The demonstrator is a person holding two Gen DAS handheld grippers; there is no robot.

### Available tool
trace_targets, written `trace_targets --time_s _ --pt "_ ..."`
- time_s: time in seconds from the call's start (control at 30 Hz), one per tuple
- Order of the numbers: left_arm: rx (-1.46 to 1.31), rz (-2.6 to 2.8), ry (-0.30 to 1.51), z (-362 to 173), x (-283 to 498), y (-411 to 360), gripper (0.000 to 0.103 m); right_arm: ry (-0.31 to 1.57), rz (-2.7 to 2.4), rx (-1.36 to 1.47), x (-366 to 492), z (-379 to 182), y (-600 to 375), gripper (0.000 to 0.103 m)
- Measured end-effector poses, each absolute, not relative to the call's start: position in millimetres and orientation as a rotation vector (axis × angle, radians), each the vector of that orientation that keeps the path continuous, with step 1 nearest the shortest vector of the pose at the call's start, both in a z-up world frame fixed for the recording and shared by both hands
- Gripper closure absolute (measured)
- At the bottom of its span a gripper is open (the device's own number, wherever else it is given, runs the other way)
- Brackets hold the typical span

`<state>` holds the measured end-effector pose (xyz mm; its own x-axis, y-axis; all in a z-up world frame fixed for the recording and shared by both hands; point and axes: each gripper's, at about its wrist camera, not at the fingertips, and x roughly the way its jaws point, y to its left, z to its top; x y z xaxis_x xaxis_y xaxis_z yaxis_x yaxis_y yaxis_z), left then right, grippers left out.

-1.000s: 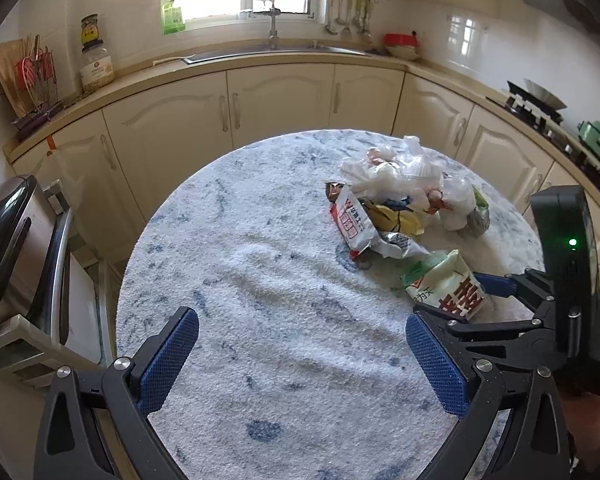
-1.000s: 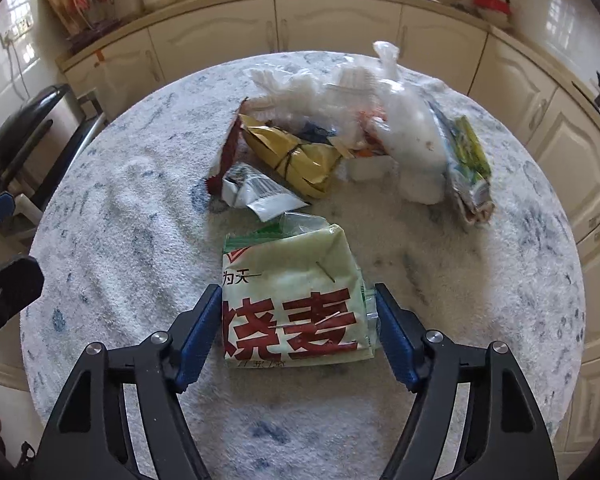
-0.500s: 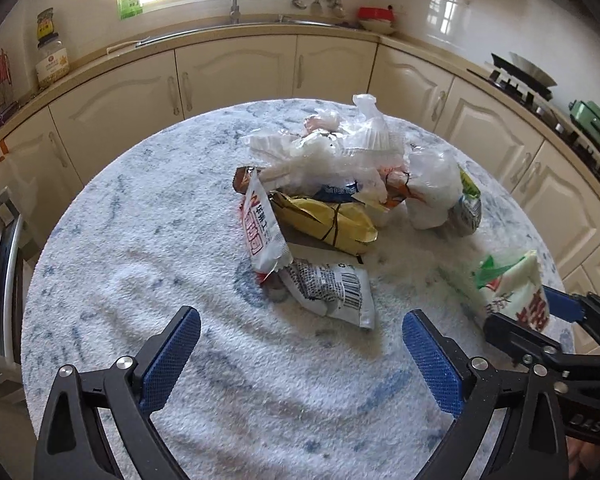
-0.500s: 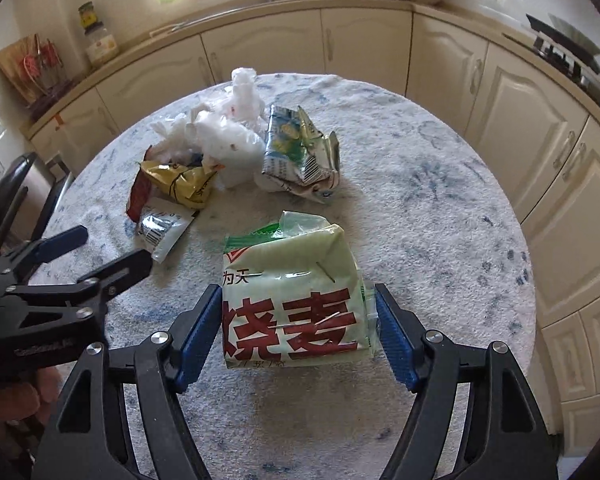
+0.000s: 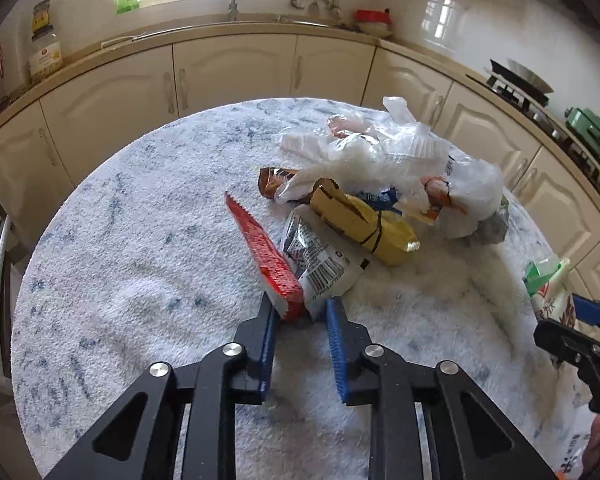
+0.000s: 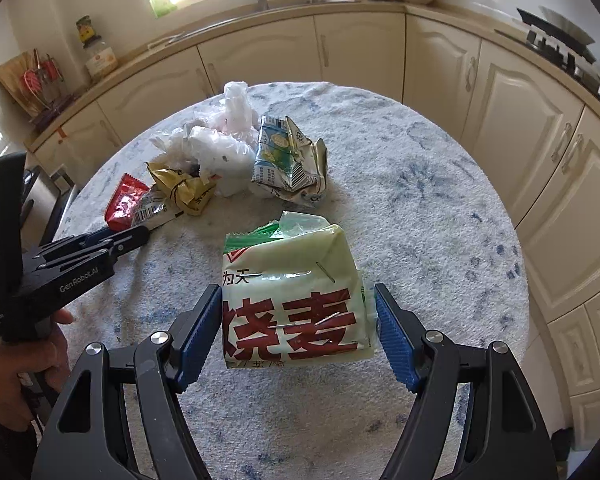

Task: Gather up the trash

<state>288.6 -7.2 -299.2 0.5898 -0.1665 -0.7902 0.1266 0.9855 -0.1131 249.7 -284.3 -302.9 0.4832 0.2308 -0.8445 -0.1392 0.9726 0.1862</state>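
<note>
The left gripper (image 5: 300, 312), angled steeply down over the bench (image 5: 140, 272), has just closed its fingers on the red wrapper (image 5: 266, 258). The right gripper (image 6: 298, 320), tilted likewise, clamps the green bag (image 6: 292, 292).

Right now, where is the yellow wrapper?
In the left wrist view the yellow wrapper lies mid-pile on the table, right of the red packet, below the white plastic bags.

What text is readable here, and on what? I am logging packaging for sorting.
"烧麦", large red characters, with "为天" above them: pale green bag in the right gripper.
"Gen Robot.AI": side of the left gripper.
Barcode and small print on the red and white wrapper: too small to read.
</note>
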Motion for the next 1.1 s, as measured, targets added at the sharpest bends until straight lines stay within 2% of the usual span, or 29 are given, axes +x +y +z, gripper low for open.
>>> trace_targets --time_s 0.07,0.13,0.17,0.2,0.23,0.27,0.3,0.37,0.47,0.67,0.73,0.77,0.8,0.9,1.0,1.1 --pt "-0.034 -0.183 0.925 -301.3 282.8 -3.1 0.089 1.045 0.232 0.102 248.7 -303.7 -281.6 0.028" --pt "-0.009 -0.181 0.924 -302.2 280.7 -1.9 0.085 1.048 0.234 0.099 248.6 -304.6 -278.1 0.028" --pt "-0.017 -0.182 0.926 -302.5 282.0 -1.5 0.077 1.049 0.236 0.101 248.6 -304.9 -276.9 0.028" --pt "-0.024 -0.179 0.927 -301.3 281.8 0.0 0.056 1.048 0.238 0.1 248.3 -304.0 -275.5 0.028" --pt "-0.026 -0.169 0.92 -299.2 282.0 -1.5 0.041 1.045 0.24 0.098 247.6 -302.6 -274.3 0.028" --pt "-0.024 -0.15 0.9 -295.4 282.7 -1.4 0.016 1.043 0.242 0.096 247.5 -301.8 -274.5 0.028" --pt "-0.02 -0.137 0.87 -291.0 281.8 -1.8 0.01 1.04 0.242 0.096 247.1 -300.7 -274.6 0.028" --pt "-0.011 -0.134 0.863 -289.3 284.8 -3.3 0.014 1.039 0.234 0.096 247.2 -299.6 -276.3 0.028" --pt "0.002 -0.097 0.905 -299.6 295.3 3.2 0.03 1.041 0.223 0.099 247.1 -299.6 -279.9 0.028" --pt "0.028 -0.087 0.909 -305.0 305.2 15.4 0.029 1.045 0.209 0.097 247.4 -299.7 -284.3 0.028" --pt "0.026 -0.096 0.907 -304.9 314.0 17.5 0.032 1.048 0.21 0.103 248.3 -300.8 -284.9 0.028" --pt "0.023 -0.104 0.901 -303.5 316.9 18.7 0.04 1.047 0.211 0.102 248.2 -300.7 -284.5 0.028" --pt "0.024 -0.115 0.897 -302.5 320.6 19.7 0.053 1.047 0.214 0.101 248.1 -300.0 -283.8 0.028" --pt "-0.009 -0.147 0.902 -301.1 329.7 28.6 0.072 1.044 0.219 0.096 247.1 -297.8 -281.2 0.028" --pt "-0.032 -0.181 0.907 -300.8 330.9 38.8 0.084 1.044 0.22 0.091 245.3 -297.2 -280.2 0.028" --pt "-0.027 -0.206 0.906 -299.6 323.4 44.2 0.085 1.047 0.221 0.091 244.0 -296.8 -279.6 0.028"
